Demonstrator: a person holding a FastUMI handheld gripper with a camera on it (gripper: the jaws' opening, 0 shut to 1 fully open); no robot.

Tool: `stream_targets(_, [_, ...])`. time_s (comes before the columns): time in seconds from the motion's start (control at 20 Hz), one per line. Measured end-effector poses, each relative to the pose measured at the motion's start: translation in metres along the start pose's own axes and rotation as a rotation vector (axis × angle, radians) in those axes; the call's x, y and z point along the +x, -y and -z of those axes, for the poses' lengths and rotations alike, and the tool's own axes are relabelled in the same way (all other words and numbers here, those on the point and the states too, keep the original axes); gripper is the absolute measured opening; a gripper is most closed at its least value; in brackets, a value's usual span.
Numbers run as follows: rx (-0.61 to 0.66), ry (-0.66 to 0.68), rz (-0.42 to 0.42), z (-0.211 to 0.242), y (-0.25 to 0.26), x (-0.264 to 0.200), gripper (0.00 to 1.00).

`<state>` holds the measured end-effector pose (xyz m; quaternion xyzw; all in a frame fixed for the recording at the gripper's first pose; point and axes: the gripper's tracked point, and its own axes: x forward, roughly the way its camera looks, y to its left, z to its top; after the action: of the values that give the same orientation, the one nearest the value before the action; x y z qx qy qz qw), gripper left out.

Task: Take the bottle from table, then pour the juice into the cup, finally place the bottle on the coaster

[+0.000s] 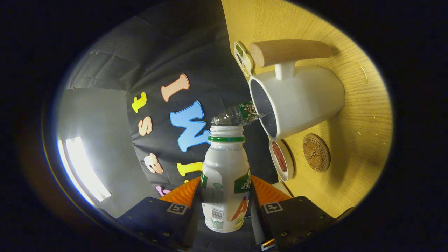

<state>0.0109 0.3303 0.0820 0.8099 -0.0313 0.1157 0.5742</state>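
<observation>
My gripper (225, 191) is shut on a white juice bottle (225, 182) with a green neck ring. Both orange fingers (183, 192) press on its sides. The bottle's uncapped mouth (226, 130) points ahead. The whole scene appears rolled, with the wooden table (360, 105) standing along the right side. A white cup (297, 101) with a wooden handle (290, 51) lies just beyond and right of the bottle's mouth, its opening facing the bottle. I see no stream of juice. The round cork coaster (316, 153) sits on the table beside the cup's base side.
A small clear plastic bottle (236, 115) sits by the cup's rim, just beyond the juice bottle's mouth. A small white dish (280, 159) with something red lies between the coaster and my right finger. Another small white dish (243, 58) sits past the handle.
</observation>
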Motion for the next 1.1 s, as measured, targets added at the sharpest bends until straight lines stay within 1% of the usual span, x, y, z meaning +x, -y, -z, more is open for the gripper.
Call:
stream_targets(0.15, [0.017,0.009,-0.004,-0.0028,-0.0032,-0.0011,0.63])
stream_targets(1.1, [0.025,0.025,-0.004,-0.0083,-0.002,-0.0021,0.63])
